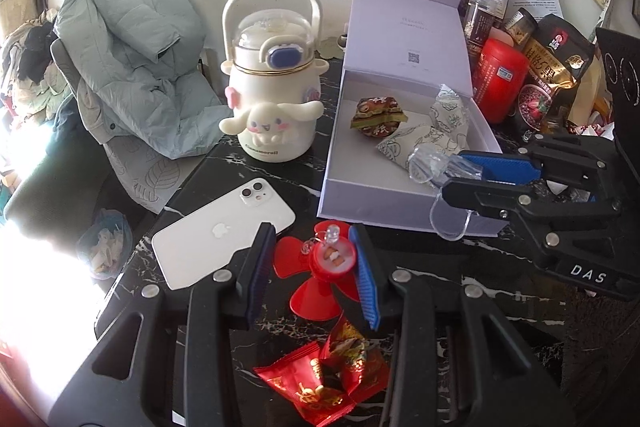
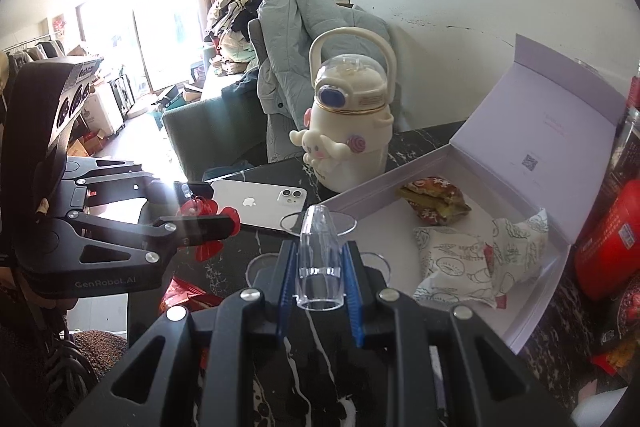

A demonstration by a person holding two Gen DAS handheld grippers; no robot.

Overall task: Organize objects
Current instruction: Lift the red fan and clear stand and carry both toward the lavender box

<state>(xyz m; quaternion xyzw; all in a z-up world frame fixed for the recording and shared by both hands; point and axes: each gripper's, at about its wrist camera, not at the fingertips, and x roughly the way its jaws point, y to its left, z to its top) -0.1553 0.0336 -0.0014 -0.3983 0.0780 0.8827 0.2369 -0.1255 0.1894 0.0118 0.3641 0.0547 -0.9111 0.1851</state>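
My left gripper (image 1: 314,255) stands open around a red toy fan (image 1: 324,269) lying on the black marble table (image 1: 248,163); whether its pads touch the fan's hub I cannot tell. It also shows in the right wrist view (image 2: 208,223). My right gripper (image 2: 318,267) is shut on a clear plastic fan piece (image 2: 318,247), held over the front edge of an open lilac box (image 1: 360,183). It also shows in the left wrist view (image 1: 452,175). The box holds a brown-red snack packet (image 1: 378,117) and white patterned packets (image 1: 436,135).
A white phone (image 1: 224,231) lies left of the fan. A cream Cinnamoroll bottle (image 1: 272,79) stands behind it. Red candy wrappers (image 1: 328,375) lie near me. Jars, a red tin (image 1: 502,75) and snack bags crowd the right. A jacket-draped chair (image 1: 132,75) stands left.
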